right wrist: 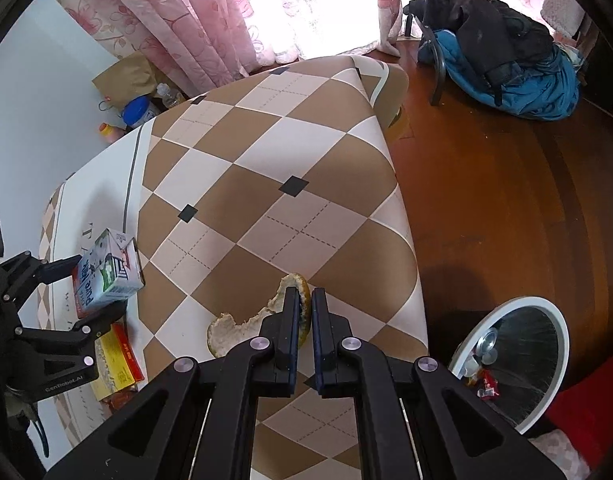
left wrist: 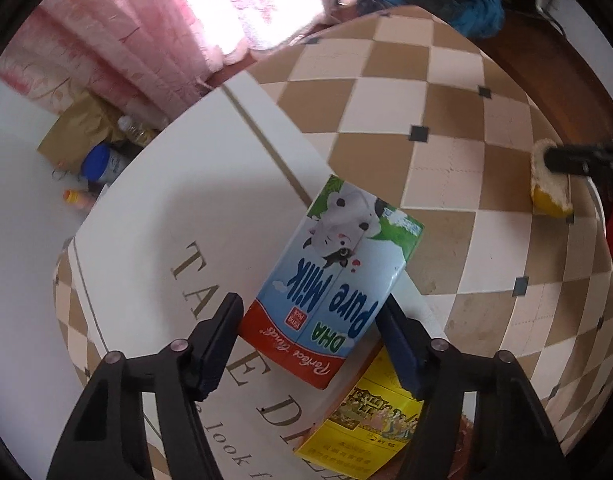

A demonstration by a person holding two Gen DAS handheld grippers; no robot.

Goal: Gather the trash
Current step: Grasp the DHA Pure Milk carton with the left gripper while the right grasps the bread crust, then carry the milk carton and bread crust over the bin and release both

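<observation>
The counter [right wrist: 266, 184], draped in a brown-and-cream checked cloth, is filling most of both views, and a white-rimmed round trash bin [right wrist: 554, 364] with a dark liner is standing on the wooden floor off the counter's right edge, at about 4 o'clock from the right gripper [right wrist: 305, 304]. Some trash is already lying inside it.

The blue-and-white cardboard milk carton [left wrist: 334, 280] is sitting between the fingers of the left gripper [left wrist: 310, 312], its long axis running from 7 o'clock to 1 o'clock in the left wrist view. The fingers are pressing against its two sides, so they are holding it, and it appears to be raised a little above a yellow printed box [left wrist: 366, 420] on the counter.

The curved strip of orange peel [right wrist: 250, 316], pale pith upward, is lying near the counter's right edge, its arc running from 8 o'clock to 1 o'clock in the right wrist view. The right fingers are standing narrow, pinching the peel's upper end between them.

The bin is much nearer the right hand, so the peel likely has the shorter swing, rightward over the counter edge; the carton would have to cross the whole counter.
</observation>
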